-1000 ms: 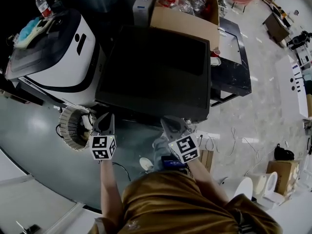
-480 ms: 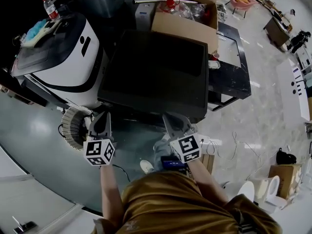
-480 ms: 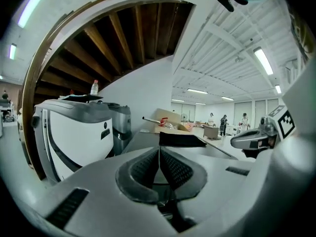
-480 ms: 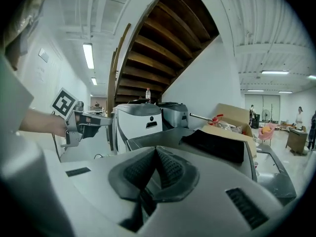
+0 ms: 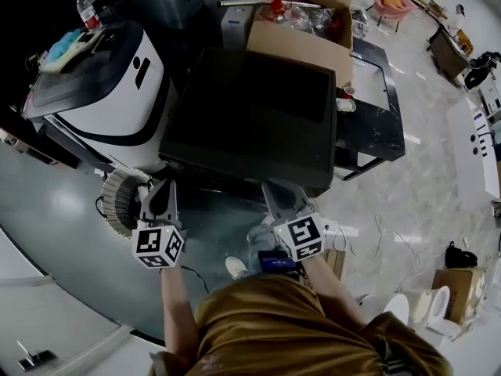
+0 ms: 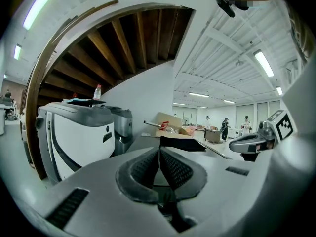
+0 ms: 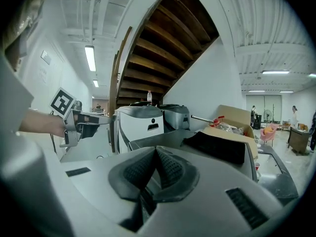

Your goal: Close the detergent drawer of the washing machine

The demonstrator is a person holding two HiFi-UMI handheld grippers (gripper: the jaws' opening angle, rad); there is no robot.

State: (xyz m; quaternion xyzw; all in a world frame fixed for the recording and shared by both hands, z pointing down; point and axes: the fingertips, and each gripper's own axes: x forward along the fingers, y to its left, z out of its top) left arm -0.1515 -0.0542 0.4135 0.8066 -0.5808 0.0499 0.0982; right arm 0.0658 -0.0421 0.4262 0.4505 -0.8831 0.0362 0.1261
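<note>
A white appliance [image 5: 109, 92] stands at the far left, with a water bottle [image 5: 88, 12] and a blue cloth [image 5: 63, 44] on its lid. An open cardboard box [image 5: 301, 30] full of clutter sits far centre. A low black surface [image 5: 395, 120] stands to the right. A ribbed coiled hose [image 5: 117, 202] lies on the floor, near left.

Two grippers, the left gripper [image 5: 163, 193] and the right gripper [image 5: 279, 193]; one dark-topped washing machine [image 5: 250, 112]; one white appliance [image 5: 106, 92]; one open cardboard box [image 5: 301, 37]; one plastic bottle [image 5: 88, 11]; one black low table [image 5: 377, 104].
</note>
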